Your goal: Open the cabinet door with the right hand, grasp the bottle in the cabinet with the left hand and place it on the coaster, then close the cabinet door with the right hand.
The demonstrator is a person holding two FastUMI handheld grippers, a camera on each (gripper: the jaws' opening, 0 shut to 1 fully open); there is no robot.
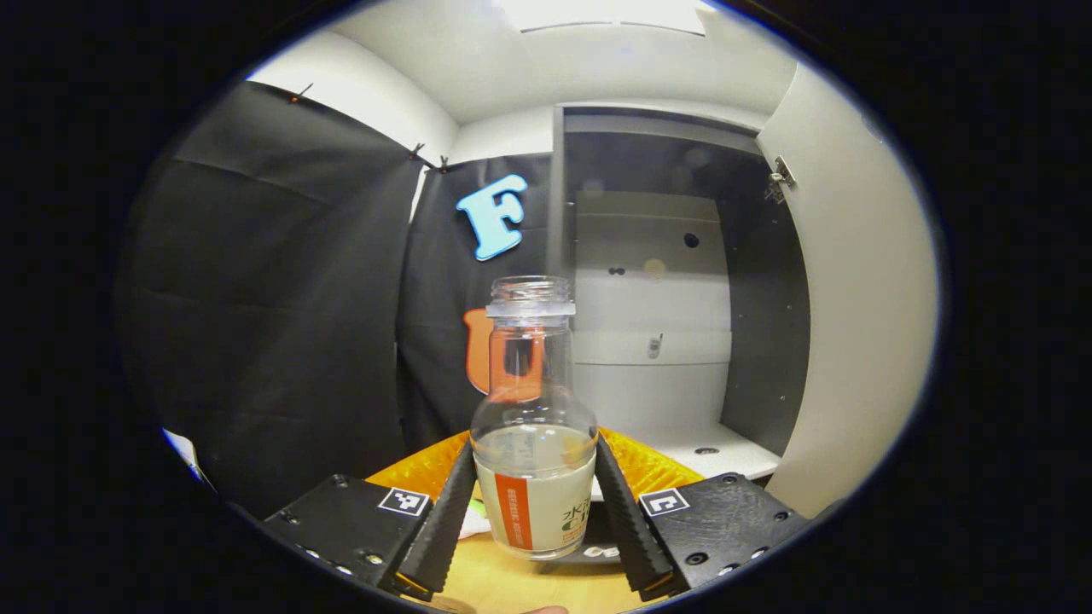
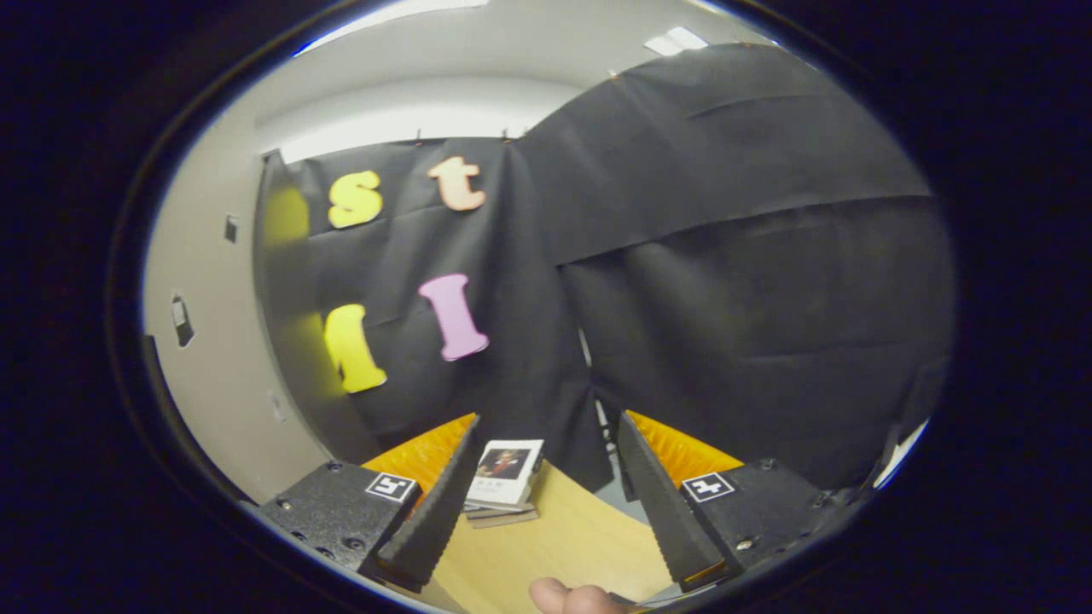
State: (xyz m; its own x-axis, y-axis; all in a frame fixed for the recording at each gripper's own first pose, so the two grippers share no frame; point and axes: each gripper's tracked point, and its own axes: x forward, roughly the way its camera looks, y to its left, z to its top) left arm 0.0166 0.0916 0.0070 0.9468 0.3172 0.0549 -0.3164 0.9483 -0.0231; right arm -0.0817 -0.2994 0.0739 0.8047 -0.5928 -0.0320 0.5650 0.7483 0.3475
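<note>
A clear, capless bottle (image 1: pixel 533 426) with a white and orange label stands upright between the fingers of my left gripper (image 1: pixel 535 448), which is shut on its lower body. A little liquid shows inside it. Just right of the bottle's base lies a dark flat piece (image 1: pixel 600 551), perhaps the coaster, partly hidden. I cannot tell whether the bottle touches it or the wooden table (image 1: pixel 512 588). Behind the bottle the cabinet (image 1: pixel 653 341) stands open, its pale door (image 1: pixel 853 324) swung out to the right. My right gripper (image 2: pixel 548 422) is open over the table with nothing between its fingers.
A small stack of books (image 2: pixel 503 482) lies on the wooden table (image 2: pixel 554 546) ahead of the right gripper. A pale panel (image 2: pixel 213 384) stands at that view's left, and a fingertip (image 2: pixel 563 595) shows at its bottom edge. Something small and white (image 1: pixel 473 524) lies left of the bottle.
</note>
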